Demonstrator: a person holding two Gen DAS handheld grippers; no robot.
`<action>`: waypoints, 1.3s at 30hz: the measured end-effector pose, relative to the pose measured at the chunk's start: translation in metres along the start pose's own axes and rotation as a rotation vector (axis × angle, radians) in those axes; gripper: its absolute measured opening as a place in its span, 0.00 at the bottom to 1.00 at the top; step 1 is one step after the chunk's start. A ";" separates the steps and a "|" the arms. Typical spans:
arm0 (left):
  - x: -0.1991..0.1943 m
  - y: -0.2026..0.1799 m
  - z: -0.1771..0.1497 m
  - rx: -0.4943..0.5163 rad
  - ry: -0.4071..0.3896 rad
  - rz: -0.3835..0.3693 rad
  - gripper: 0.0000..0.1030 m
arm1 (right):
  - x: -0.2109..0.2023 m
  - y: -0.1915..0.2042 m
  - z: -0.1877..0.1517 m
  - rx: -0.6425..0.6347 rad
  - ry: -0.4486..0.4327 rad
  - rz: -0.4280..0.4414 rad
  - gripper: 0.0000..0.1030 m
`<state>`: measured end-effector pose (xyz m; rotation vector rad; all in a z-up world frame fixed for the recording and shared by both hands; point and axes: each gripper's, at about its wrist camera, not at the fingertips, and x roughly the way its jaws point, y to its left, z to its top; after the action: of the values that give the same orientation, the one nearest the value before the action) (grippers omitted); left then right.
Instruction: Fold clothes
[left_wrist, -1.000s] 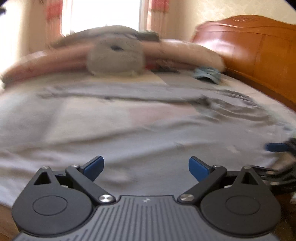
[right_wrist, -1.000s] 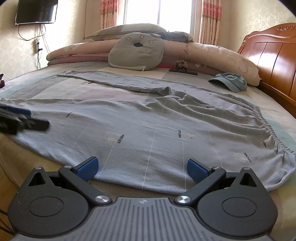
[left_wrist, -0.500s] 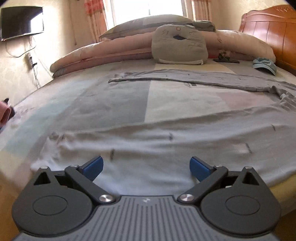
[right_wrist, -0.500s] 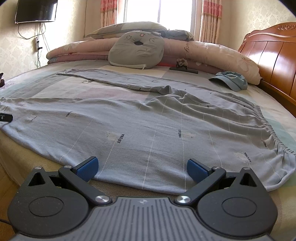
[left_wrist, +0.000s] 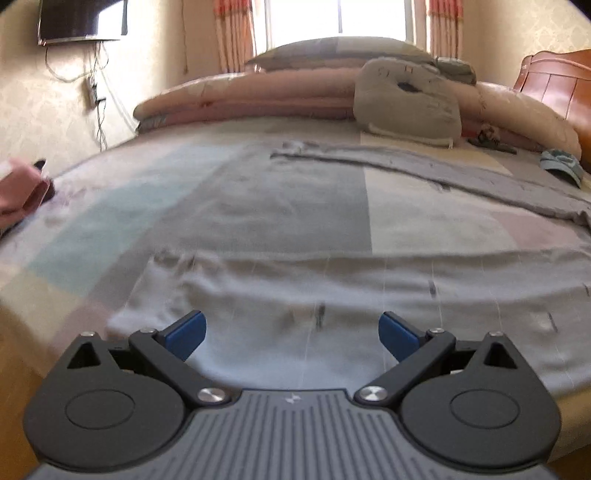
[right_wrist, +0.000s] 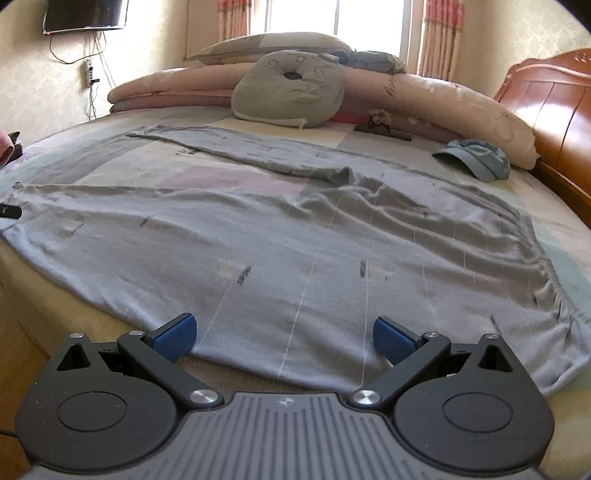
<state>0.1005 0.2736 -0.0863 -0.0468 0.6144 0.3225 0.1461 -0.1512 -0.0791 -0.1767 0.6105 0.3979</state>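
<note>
A pair of light grey trousers (right_wrist: 295, 236) with thin white lines lies spread across the bed, waistband to the right, one leg stretched along the near edge and the other (right_wrist: 236, 147) angled toward the pillows. My right gripper (right_wrist: 283, 334) stands open just over the near hem, nothing between its blue pads. In the left wrist view the near leg's end (left_wrist: 295, 295) lies in front of my left gripper (left_wrist: 291, 334), which is open and empty over the cloth's edge. A black tip of the left gripper (right_wrist: 9, 212) shows at the far left of the right wrist view.
A grey cushion (right_wrist: 291, 92) and long pink bolsters (right_wrist: 443, 99) line the far side of the bed. A blue cap (right_wrist: 476, 158) lies at the right near the wooden headboard (right_wrist: 546, 107). Pink cloth (left_wrist: 18, 192) sits at the left edge. A wall television (right_wrist: 85, 14) hangs at the upper left.
The left gripper has swung left along the bed's near edge, from the trousers' middle to the leg's end. The right gripper has barely moved. Both stay open.
</note>
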 end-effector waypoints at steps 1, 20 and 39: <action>0.006 0.001 0.001 -0.009 0.010 0.002 0.97 | 0.001 0.000 0.004 -0.004 -0.008 0.011 1.00; 0.032 -0.080 0.086 -0.021 0.119 -0.103 0.98 | 0.064 -0.049 0.113 -0.067 0.051 0.002 1.00; 0.023 -0.223 0.126 0.074 0.204 -0.256 0.98 | 0.200 -0.248 0.138 0.358 0.137 -0.028 1.00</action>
<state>0.2585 0.0859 -0.0080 -0.0867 0.8130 0.0468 0.4698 -0.2765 -0.0738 0.1310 0.8022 0.2447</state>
